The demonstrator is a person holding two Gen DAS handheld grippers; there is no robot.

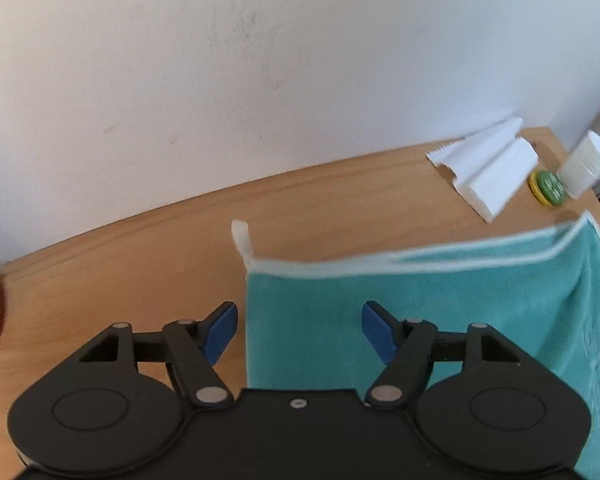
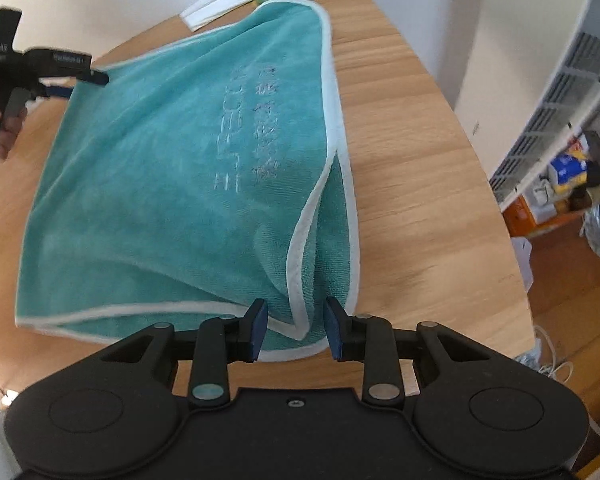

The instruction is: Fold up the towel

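Lying doubled over on the wooden surface [image 2: 400,128], one teal towel [image 2: 172,184] with white piping fills most of the right wrist view, its stitched lettering facing up. Only this view shows the two layers gaping at the near corner, where the right gripper [image 2: 296,330] has its jaws apart on either side of the piped edges without pinching them. It also shows the left gripper [image 2: 88,76] from outside, held by a hand [image 2: 4,124] at the towel's far left corner; from here I cannot tell its jaws.

The left wrist view settles that: the left gripper [image 1: 298,330] has its jaws wide open, empty, over the towel's [image 1: 420,320] left edge. That view alone shows a white hanging loop [image 1: 242,238] at the corner, one white block [image 1: 488,168], one green-and-yellow disc [image 1: 548,188] and one white jar [image 1: 586,164], all near the far edge.
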